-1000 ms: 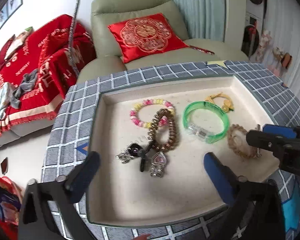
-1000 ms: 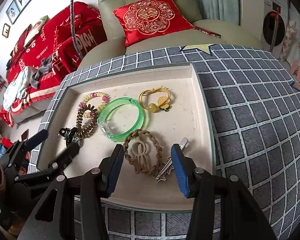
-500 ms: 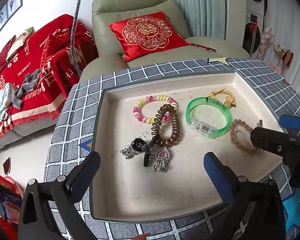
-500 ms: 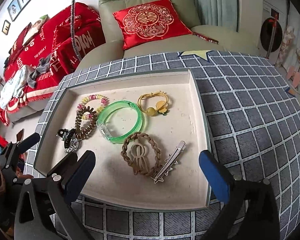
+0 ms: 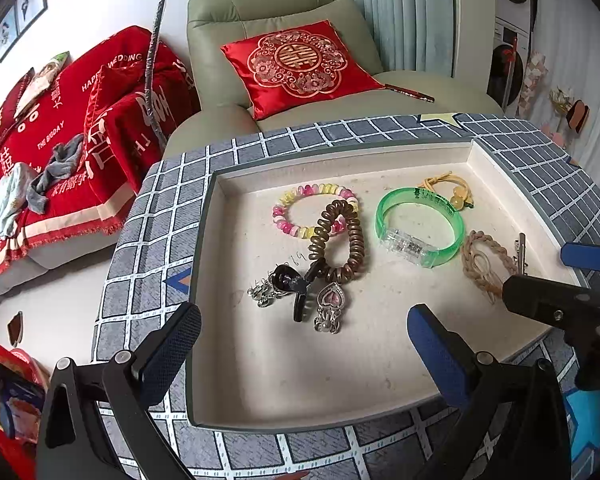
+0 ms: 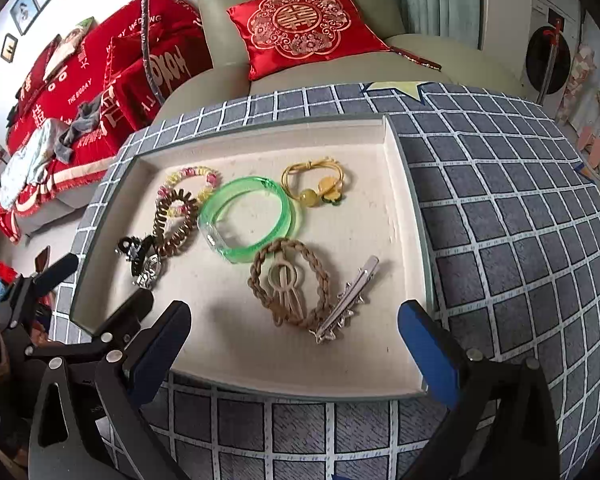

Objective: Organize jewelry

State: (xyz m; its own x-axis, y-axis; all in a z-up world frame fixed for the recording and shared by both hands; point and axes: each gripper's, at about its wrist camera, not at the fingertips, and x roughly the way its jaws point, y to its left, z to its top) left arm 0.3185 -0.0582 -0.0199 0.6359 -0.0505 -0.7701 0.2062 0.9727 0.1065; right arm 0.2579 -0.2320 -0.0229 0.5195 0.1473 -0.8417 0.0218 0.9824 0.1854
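Checked grey cloth counter (image 6: 520, 240), near edge cut off. Shallow cream tray (image 6: 400, 184) holds smooth green bangle (image 6: 246, 220), braided tan hair tie (image 6: 290, 284), brown coil tie (image 5: 340, 240), dark clip tangle (image 5: 296, 292) hard to read. Right tongs (image 6: 292, 344) just spread wide, empty; left tongs (image 5: 300, 340) apart, empty.

In the left wrist view the black arm of the right gripper (image 5: 556, 312) covers the near end of the braided tan hair loop (image 5: 485, 261). The slim silver hair clip (image 5: 521, 249) beside it is too small to make out. In the right wrist view the dark claw clip and silver charms (image 6: 142, 258) sit blurred together at the cream tray's (image 6: 404, 184) left side.
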